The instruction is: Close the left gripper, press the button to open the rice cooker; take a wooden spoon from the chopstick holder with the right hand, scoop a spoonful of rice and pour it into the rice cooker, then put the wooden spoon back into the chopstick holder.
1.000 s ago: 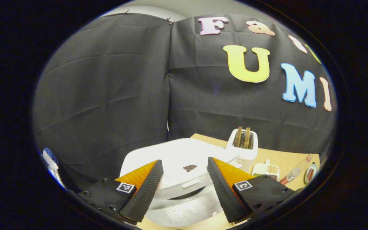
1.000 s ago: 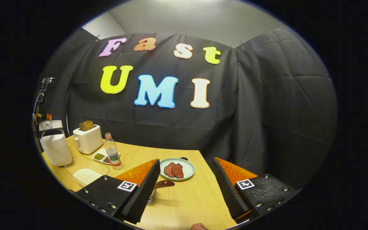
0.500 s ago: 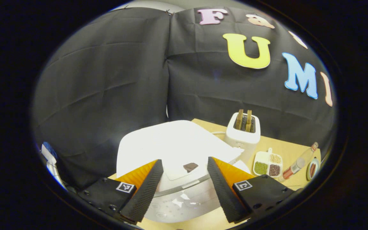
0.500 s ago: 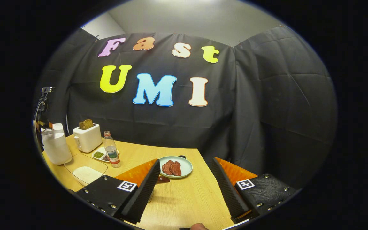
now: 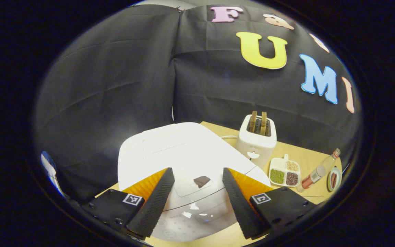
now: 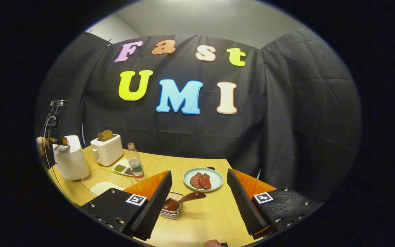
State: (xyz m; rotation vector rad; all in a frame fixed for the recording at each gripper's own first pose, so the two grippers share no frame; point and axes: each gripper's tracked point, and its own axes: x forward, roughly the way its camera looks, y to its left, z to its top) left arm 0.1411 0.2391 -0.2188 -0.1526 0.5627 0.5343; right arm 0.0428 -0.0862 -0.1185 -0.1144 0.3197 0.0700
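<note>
The white rice cooker (image 5: 183, 154) sits with its lid down, a small dark tab (image 5: 201, 180) near the lid's front edge. My left gripper (image 5: 196, 170) hovers open above that front edge, a finger on either side of the tab and apart from it. In the right gripper view the cooker (image 6: 70, 162) stands far left, with the left gripper (image 6: 58, 140) over its top. A dark wooden spoon (image 6: 183, 200) rests in the low metal chopstick holder (image 6: 170, 213). My right gripper (image 6: 199, 172) is open and empty above it. White rice fills a clear tray (image 6: 105, 183).
A white toaster (image 5: 256, 144) with bread stands behind the cooker, then a divided dish of beans (image 5: 284, 172) and a bottle (image 5: 317, 171). A green plate of meat (image 6: 202, 179) lies beyond the holder. The wooden table's edge (image 6: 238, 212) runs under my right finger.
The left gripper has risen and tipped down over the cooker, so more of the lid shows. The right gripper has shifted so the holder and spoon lie between its fingers.
</note>
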